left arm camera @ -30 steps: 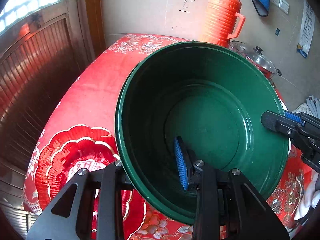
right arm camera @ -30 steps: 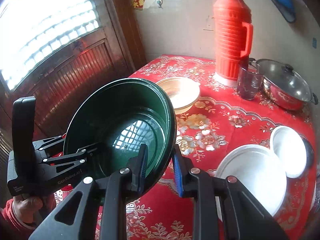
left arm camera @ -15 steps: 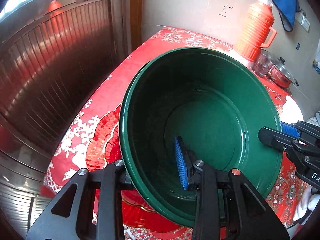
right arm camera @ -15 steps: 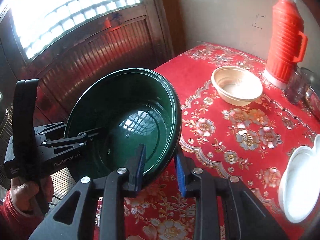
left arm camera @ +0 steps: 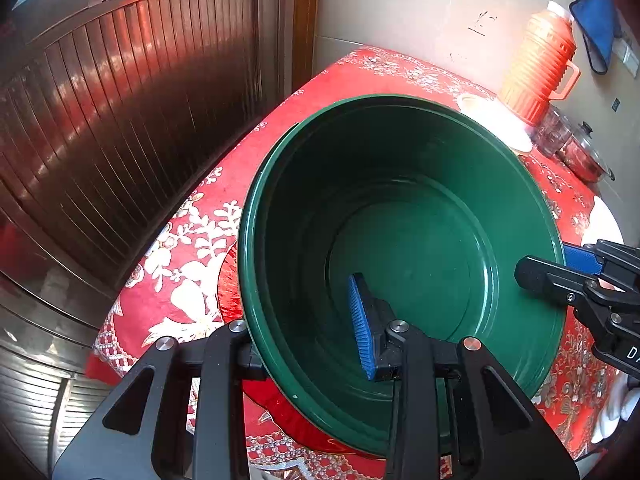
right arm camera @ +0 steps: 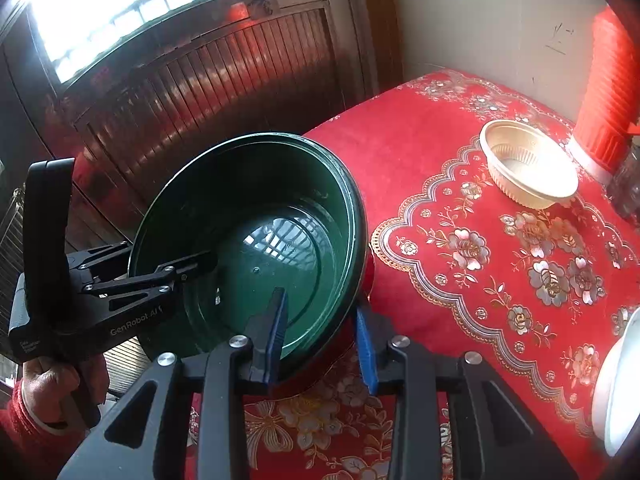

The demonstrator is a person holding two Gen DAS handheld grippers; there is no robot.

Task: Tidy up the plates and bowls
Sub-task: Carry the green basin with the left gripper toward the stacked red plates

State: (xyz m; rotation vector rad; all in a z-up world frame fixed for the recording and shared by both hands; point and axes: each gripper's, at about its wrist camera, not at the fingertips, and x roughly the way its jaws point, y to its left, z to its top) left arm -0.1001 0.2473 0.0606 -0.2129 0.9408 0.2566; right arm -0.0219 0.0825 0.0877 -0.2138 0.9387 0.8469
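Both tongs are working the green bowl at the near corner of the table, over the red cloth. Left tongs are clamping its rim, one finger inside, one outside. Right tongs are straddling the opposite rim, jaws opening, outer pad standing clear of the wall. Cream bowl is sitting well apart beside the red flask

Cloth lies open between basin and bowl.
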